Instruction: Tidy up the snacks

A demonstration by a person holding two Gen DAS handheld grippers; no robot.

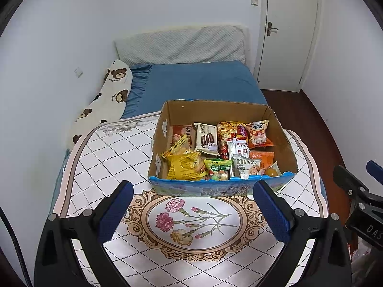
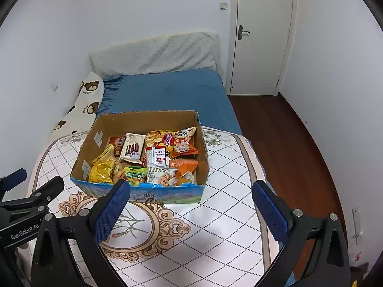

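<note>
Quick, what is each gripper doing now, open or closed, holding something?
Left gripper: open, holding nothing.
Right gripper: open, holding nothing.

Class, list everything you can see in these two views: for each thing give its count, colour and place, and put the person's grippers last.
cardboard box: one, brown with blue printed front, on the quilt, open-topped
snack packets: many, yellow, orange, red, white and green, piled inside the box
quilt: one, white with diamond grid and flower medallion, over the bed's near end
blue sheet: one, on the bed beyond the box
bear pillow: one, cream with brown bears, along the left wall
grey cushion: one, at the bed head
door: one, white, shut, far right
left gripper: black, blue pads, open, empty
right gripper: same, open, empty
</note>
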